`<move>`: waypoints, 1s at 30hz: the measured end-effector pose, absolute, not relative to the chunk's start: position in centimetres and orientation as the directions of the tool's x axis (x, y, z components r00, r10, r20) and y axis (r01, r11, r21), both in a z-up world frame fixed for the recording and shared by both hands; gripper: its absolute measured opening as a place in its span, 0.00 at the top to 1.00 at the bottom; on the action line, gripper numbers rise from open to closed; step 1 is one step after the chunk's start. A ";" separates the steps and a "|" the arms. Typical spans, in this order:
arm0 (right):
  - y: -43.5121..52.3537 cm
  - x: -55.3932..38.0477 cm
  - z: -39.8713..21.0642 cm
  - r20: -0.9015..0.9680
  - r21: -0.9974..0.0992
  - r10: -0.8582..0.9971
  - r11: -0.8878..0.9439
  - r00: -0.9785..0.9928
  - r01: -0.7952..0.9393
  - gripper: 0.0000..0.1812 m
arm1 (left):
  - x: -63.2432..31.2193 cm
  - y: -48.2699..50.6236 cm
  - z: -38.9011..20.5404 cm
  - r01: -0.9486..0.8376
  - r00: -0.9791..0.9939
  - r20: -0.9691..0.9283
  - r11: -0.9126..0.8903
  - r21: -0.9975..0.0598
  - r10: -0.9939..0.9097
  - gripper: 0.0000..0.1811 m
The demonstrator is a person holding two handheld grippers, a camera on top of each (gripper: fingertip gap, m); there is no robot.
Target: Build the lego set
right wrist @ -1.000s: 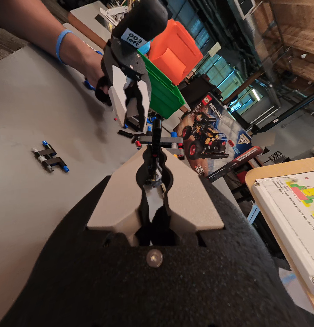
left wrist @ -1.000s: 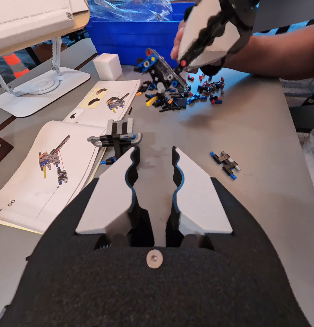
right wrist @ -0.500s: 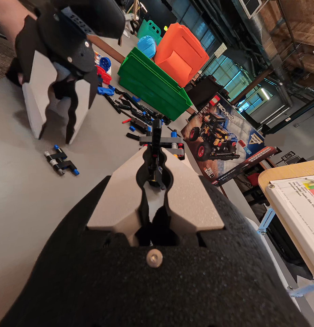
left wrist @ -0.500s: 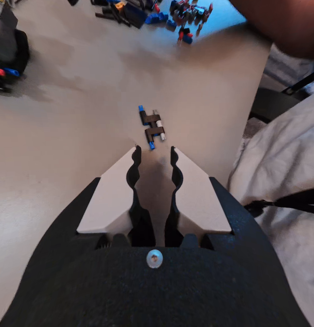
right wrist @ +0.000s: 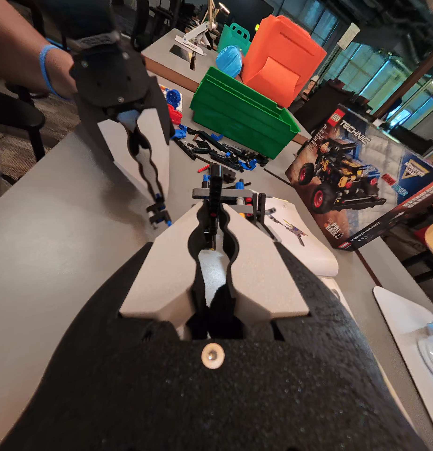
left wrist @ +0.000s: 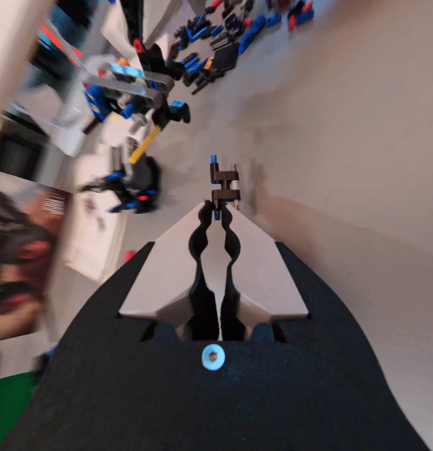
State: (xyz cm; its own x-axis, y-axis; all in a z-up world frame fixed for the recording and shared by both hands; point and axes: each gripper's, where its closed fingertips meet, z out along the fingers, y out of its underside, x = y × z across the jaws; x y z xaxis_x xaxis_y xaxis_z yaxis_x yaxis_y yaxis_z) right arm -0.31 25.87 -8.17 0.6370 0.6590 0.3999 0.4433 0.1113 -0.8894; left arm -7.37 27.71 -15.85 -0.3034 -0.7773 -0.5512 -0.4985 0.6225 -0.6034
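My left gripper (left wrist: 216, 207) is shut on the blue pin end of a small black sub-assembly (left wrist: 225, 185) with blue and white pins, just over the grey table (left wrist: 332, 146). In the right wrist view the left gripper (right wrist: 159, 197) points down with the sub-assembly (right wrist: 158, 213) at its tips. My right gripper (right wrist: 213, 207) is shut on the upright black beam of a grey, black and blue chassis assembly (right wrist: 222, 194), held above the table. The same assembly (left wrist: 130, 85) shows blurred in the left wrist view, close to the sub-assembly's left.
Loose black, blue and red pieces (right wrist: 222, 153) lie behind the assembly, with stacked green bins (right wrist: 239, 117) and an orange bin (right wrist: 281, 58) beyond. The set's box (right wrist: 356, 175) stands to the right. The open instruction booklet (right wrist: 298, 234) lies under the right gripper. Another built part (left wrist: 135, 185) rests beside the booklet. The gap from one gripper's tips to the other's is roughly 11 cm.
My left gripper swung over to the small sub-assembly, came down and shut on its blue pin. My right gripper kept its hold on the chassis assembly and now sits close beside the left one.
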 end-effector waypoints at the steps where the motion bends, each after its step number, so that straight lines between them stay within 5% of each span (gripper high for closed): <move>1: 25.9 -0.2 -8.1 0.389 -0.895 0.661 0.106 0.641 0.434 0.97 | -7.7 28.5 -15.2 -0.475 -0.302 -0.665 0.713 -0.516 -0.683 0.97; 6: 26.3 0.4 -8.6 0.444 -0.861 0.630 0.102 0.637 0.499 0.97 | -9.4 30.1 -13.5 -0.372 -0.308 -0.939 0.928 -0.026 -0.150 0.97; 9: 26.4 0.3 -9.5 0.497 -0.819 0.618 0.102 0.609 0.564 0.96 | -10.2 30.5 -14.6 -0.362 -0.348 -0.937 0.927 0.102 -0.033 0.97; 20: 26.4 0.2 -9.6 0.489 -0.824 0.623 0.099 0.610 0.558 0.96 | -11.1 30.8 -16.7 -0.412 -0.339 -0.937 0.909 0.063 -0.088 0.97; 30: 26.4 0.2 -9.8 0.490 -0.819 0.625 0.093 0.607 0.566 0.96 | -11.5 30.4 -17.1 -0.452 -0.330 -0.894 0.882 -0.133 -0.304 0.93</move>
